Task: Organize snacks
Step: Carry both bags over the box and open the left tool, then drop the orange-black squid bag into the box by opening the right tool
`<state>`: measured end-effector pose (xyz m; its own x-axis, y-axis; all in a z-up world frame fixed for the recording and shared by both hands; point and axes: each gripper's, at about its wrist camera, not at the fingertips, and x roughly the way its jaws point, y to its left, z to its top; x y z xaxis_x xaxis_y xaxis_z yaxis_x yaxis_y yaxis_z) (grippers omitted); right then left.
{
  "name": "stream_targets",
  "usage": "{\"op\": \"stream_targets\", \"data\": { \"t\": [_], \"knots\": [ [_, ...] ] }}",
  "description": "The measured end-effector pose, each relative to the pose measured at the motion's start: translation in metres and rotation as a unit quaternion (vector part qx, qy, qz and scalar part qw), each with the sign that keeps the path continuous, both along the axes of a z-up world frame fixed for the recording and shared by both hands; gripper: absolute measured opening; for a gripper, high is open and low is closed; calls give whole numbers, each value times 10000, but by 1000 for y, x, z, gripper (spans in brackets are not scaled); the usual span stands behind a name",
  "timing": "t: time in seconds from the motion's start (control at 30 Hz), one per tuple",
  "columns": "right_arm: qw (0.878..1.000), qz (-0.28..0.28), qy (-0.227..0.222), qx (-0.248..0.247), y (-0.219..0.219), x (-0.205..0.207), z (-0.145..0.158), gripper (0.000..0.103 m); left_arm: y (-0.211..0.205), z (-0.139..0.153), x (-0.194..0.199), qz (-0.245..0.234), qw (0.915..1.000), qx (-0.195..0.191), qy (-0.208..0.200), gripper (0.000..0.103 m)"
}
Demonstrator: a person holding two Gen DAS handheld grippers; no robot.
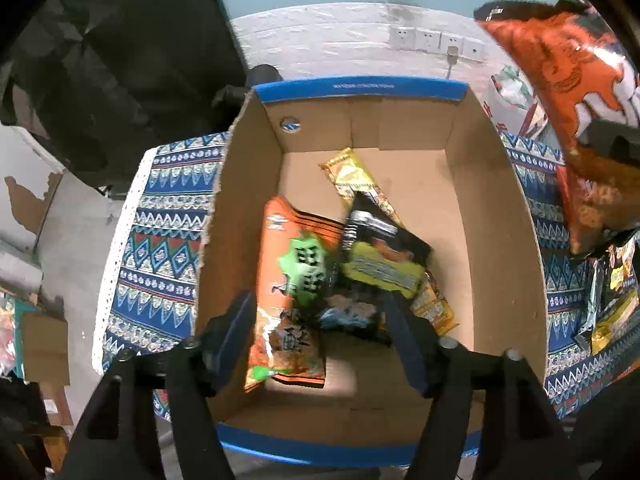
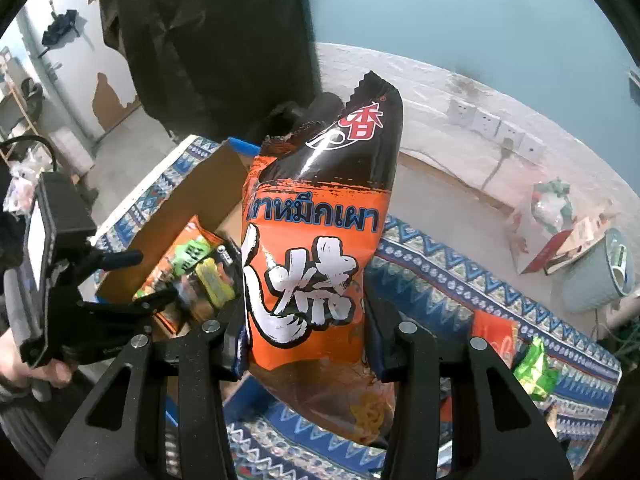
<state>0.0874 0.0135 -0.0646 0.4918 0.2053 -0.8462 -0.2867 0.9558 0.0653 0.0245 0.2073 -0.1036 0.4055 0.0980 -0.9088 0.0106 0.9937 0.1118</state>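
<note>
A cardboard box (image 1: 496, 216) with blue rims stands on the patterned cloth. Inside lie an orange snack bag (image 1: 288, 280), a black and yellow packet (image 1: 380, 252) and a gold packet (image 1: 356, 176). My left gripper (image 1: 324, 332) is open and empty above the box's near end. My right gripper (image 2: 308, 344) is shut on a large orange and black snack bag (image 2: 320, 248), held upright in the air to the right of the box (image 2: 180, 208). That bag also shows at the right in the left wrist view (image 1: 568, 80).
The table wears a blue patterned cloth (image 1: 160, 240). More packets lie right of the box (image 1: 612, 300), among them a red one (image 2: 494, 336) and a green one (image 2: 534, 368). A wall with sockets (image 1: 436, 40) stands behind. A pale bin (image 2: 600, 276) and a bag (image 2: 552, 216) sit at the right.
</note>
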Motion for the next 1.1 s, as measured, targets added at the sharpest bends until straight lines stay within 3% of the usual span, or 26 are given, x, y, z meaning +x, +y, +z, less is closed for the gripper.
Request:
{"op": "stream_targets", "data": {
  "t": [0.33,0.63,1.1],
  "knots": [
    [9997,156,86,159,31,20,-4,44,25,15,-10,253,9995,-49,-176,73],
    [9990,358,246,141,69,40,-21,44,45,25,-17,469,9979,-342,-277,73],
    [9958,598,675,187,90,53,-54,47,45,26,-19,490,9980,-245,-301,74]
  ]
}}
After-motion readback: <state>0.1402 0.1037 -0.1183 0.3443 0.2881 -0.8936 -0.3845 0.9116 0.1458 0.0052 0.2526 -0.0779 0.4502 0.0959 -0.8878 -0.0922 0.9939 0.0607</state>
